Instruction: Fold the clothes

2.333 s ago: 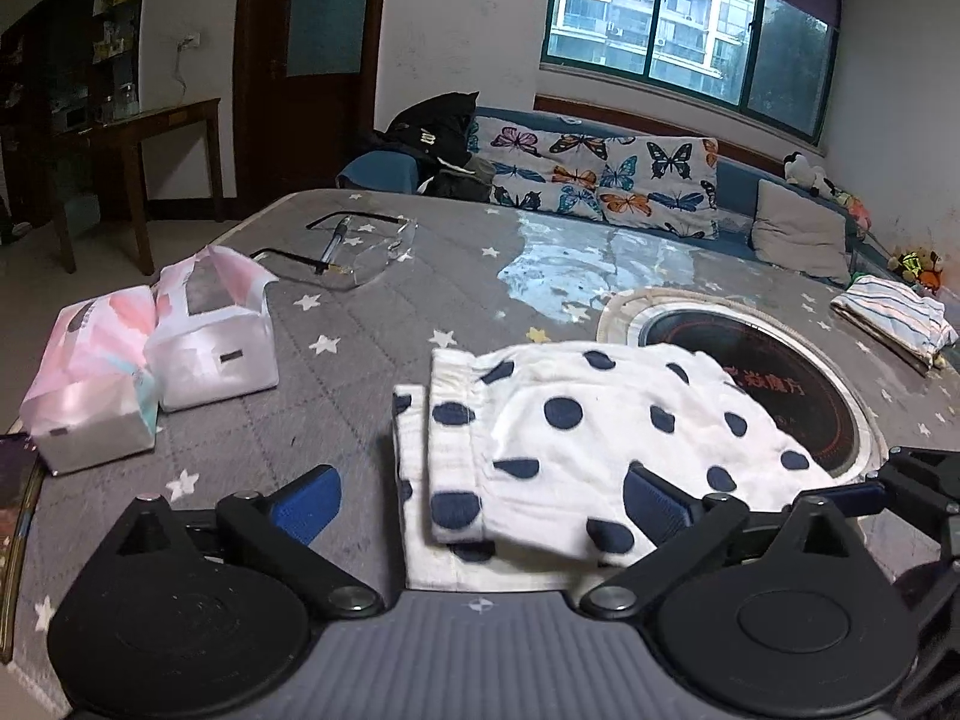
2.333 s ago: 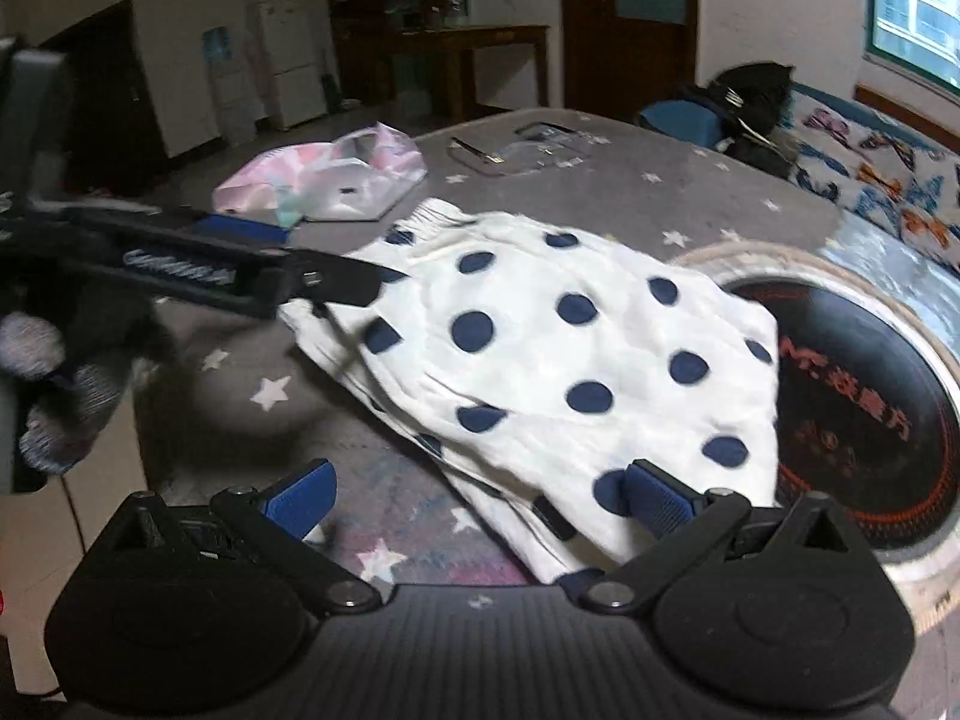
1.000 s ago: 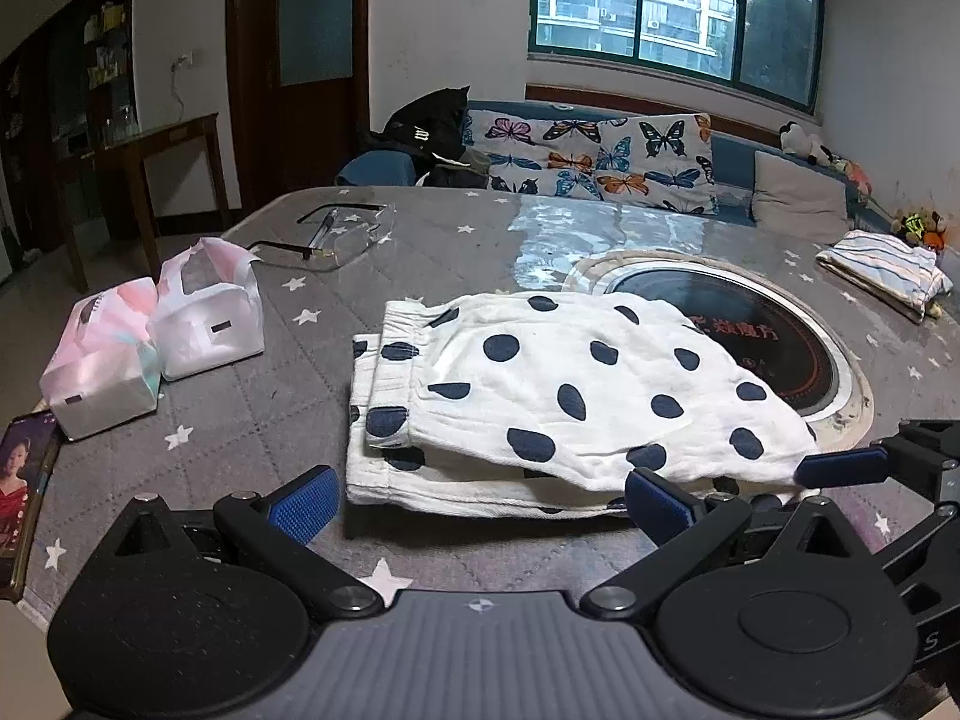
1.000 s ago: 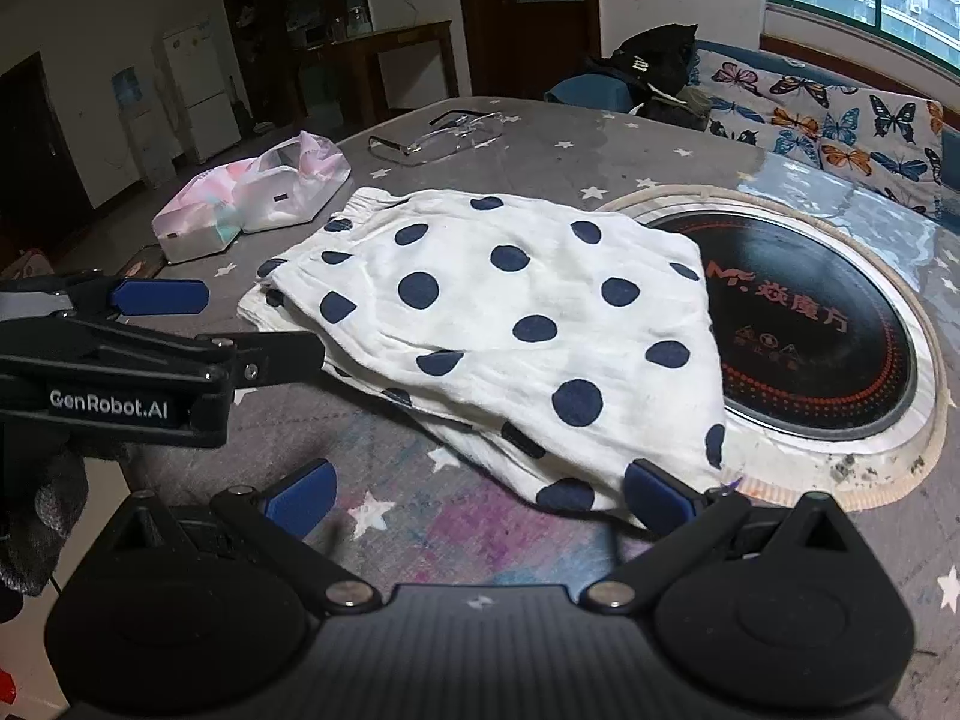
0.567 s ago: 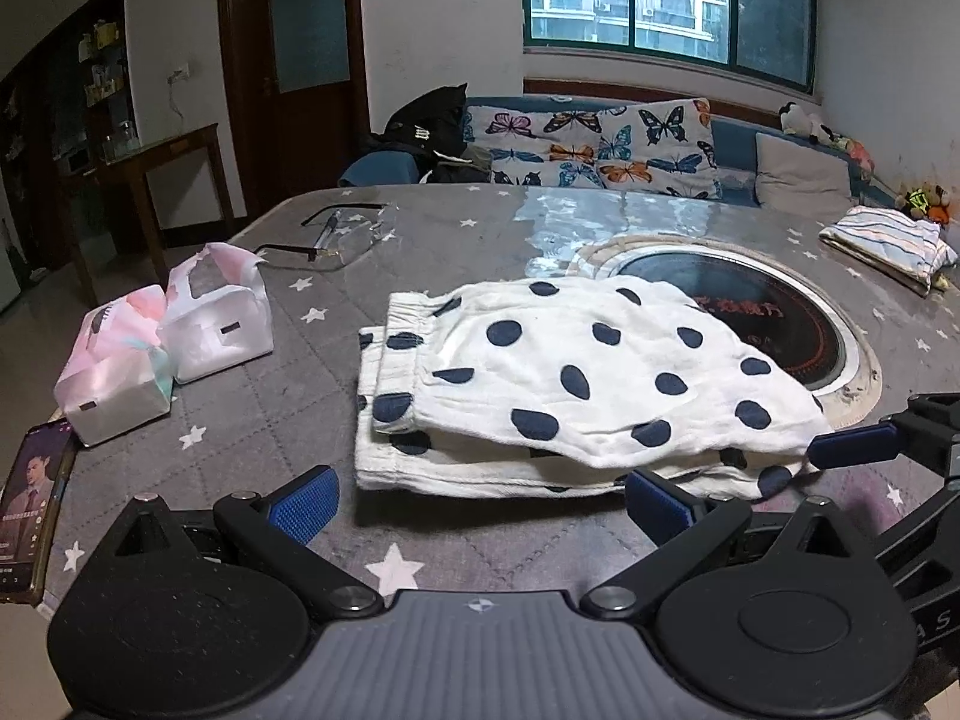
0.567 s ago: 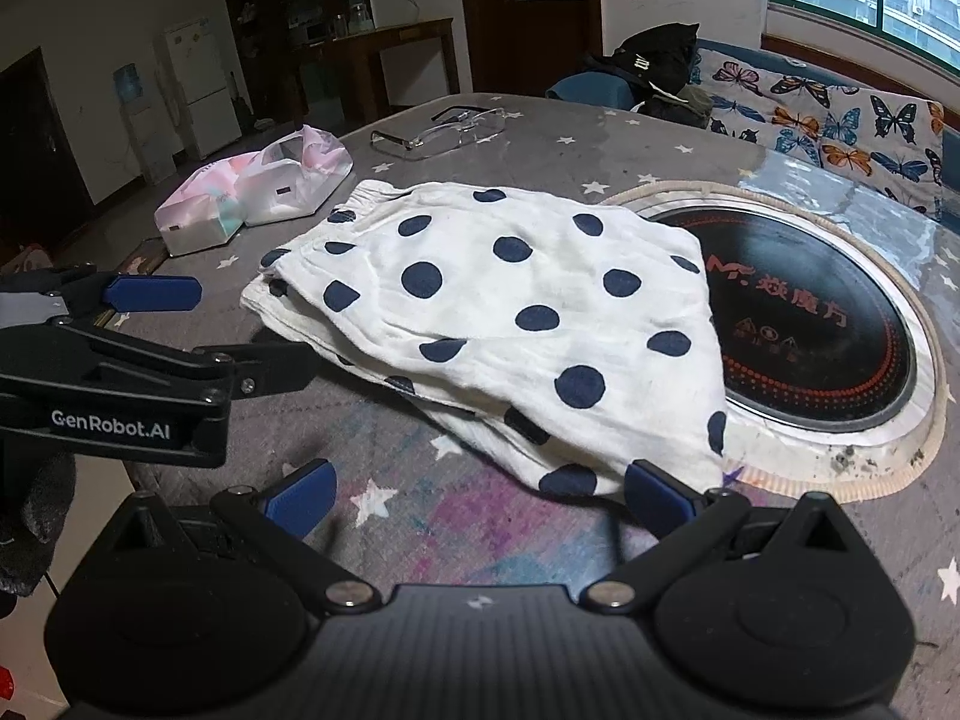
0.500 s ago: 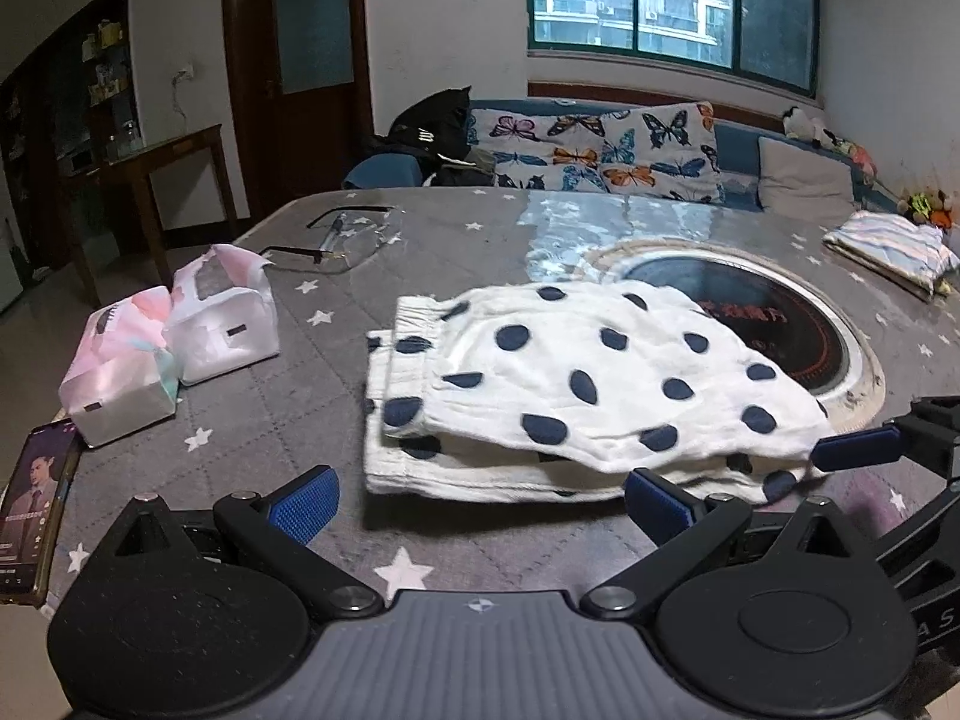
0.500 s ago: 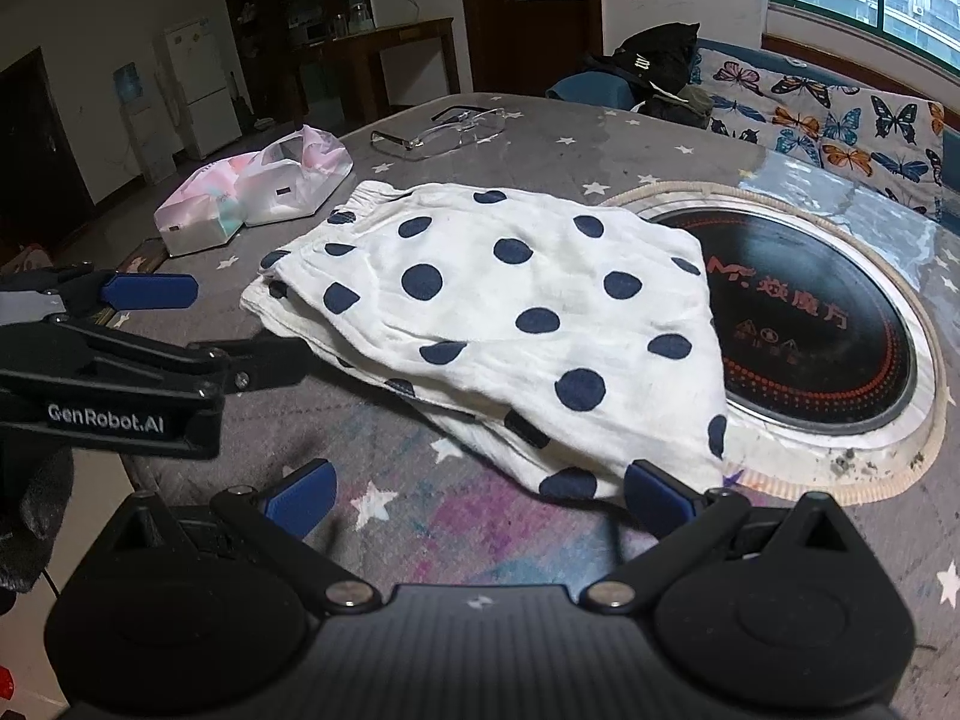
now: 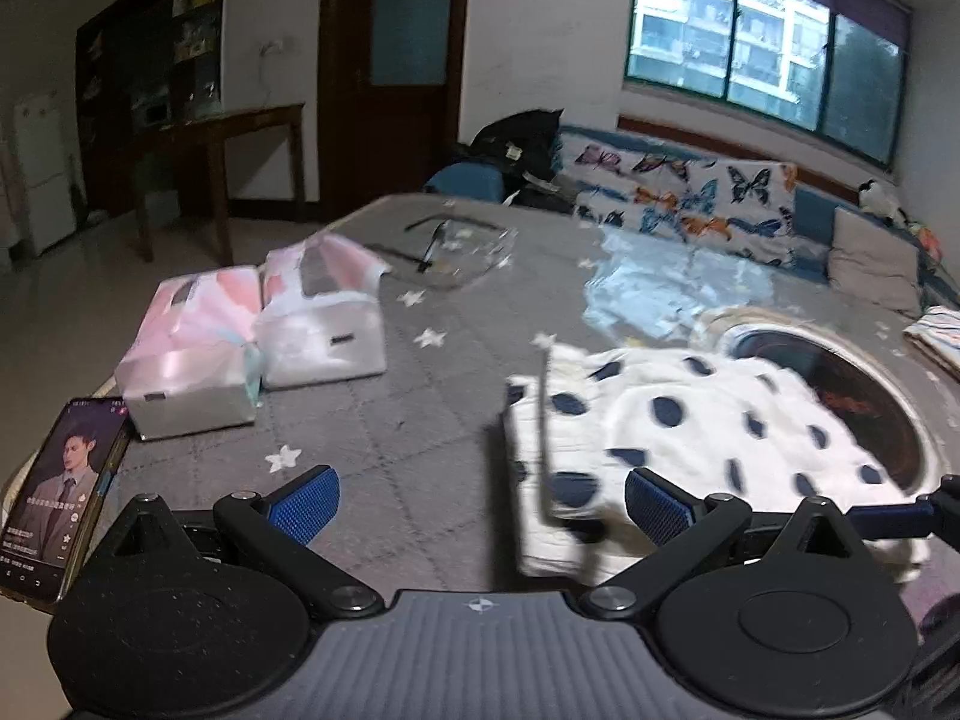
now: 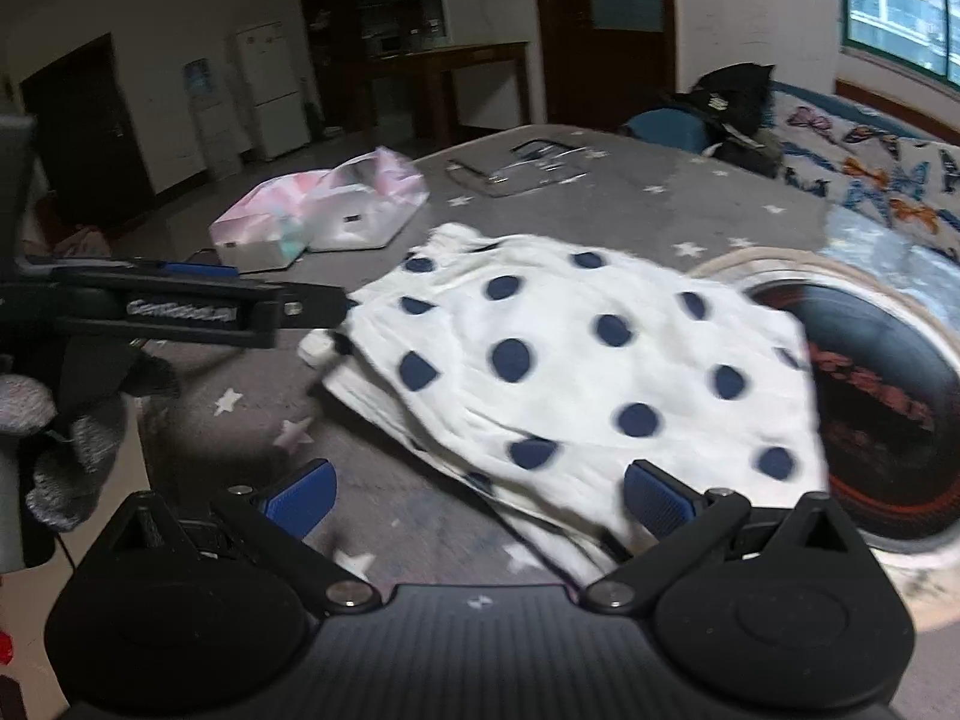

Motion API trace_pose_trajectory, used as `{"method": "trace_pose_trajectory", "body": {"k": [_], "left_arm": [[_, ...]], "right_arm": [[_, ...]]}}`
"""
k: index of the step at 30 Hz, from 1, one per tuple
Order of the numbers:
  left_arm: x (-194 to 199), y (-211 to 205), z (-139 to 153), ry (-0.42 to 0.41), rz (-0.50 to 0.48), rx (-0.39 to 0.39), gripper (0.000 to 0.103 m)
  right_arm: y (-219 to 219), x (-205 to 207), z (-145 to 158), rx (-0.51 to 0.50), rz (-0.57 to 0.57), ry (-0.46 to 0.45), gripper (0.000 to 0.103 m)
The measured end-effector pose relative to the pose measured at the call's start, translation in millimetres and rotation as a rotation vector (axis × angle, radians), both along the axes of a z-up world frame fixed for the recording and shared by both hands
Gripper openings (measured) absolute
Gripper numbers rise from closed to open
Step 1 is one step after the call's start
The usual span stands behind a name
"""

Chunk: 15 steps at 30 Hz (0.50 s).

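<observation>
A folded white garment with dark blue dots [image 9: 690, 420] lies on the grey star-print table [image 9: 390, 420], partly over a round inset hob. My left gripper [image 9: 480, 504] is open, and the garment's near left corner sits just beyond its right pad. A thin blurred strip [image 9: 543, 432] stands up at that corner; I cannot tell what it is. In the right wrist view the garment [image 10: 570, 360] fills the middle. My right gripper [image 10: 480, 498] is open at its near edge, with the cloth reaching its right pad. The left gripper [image 10: 180, 306] shows side-on by the garment's left corner.
Two pink-and-white tissue packs [image 9: 252, 342] and a lit phone [image 9: 57, 492] lie at the table's left. Glasses [image 9: 456, 246] rest at the back. The round hob [image 10: 870, 384] is on the right, folded striped clothes [image 9: 939, 336] beyond it. A gloved hand [image 10: 60, 432] holds the left gripper.
Both views are now blurred from motion. The left gripper has swung left, so the garment sits further right in its view. The right gripper has come closer to the garment's near edge.
</observation>
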<state>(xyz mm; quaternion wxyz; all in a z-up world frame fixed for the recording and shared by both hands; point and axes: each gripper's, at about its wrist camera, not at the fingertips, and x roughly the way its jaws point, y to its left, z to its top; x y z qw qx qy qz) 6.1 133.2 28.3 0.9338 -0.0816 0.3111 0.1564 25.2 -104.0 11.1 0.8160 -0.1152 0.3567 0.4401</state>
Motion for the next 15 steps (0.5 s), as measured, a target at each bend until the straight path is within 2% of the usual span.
{"method": "trace_pose_trajectory", "body": {"k": [3, 7, 15], "left_arm": [[4, 6, -10, 0.028, 0.001, -0.013, 0.103], [4, 9, -19, 0.050, -0.008, -0.028, 0.103], [2, 26, 0, -0.004, 0.008, -0.105, 0.103]], "right_arm": [[11, -2, -11, -0.012, 0.032, 0.026, 0.103], [13, -11, -14, -0.045, 0.072, 0.008, 0.103], [26, -4, 8, -0.052, 0.082, -0.072, 0.103]]}}
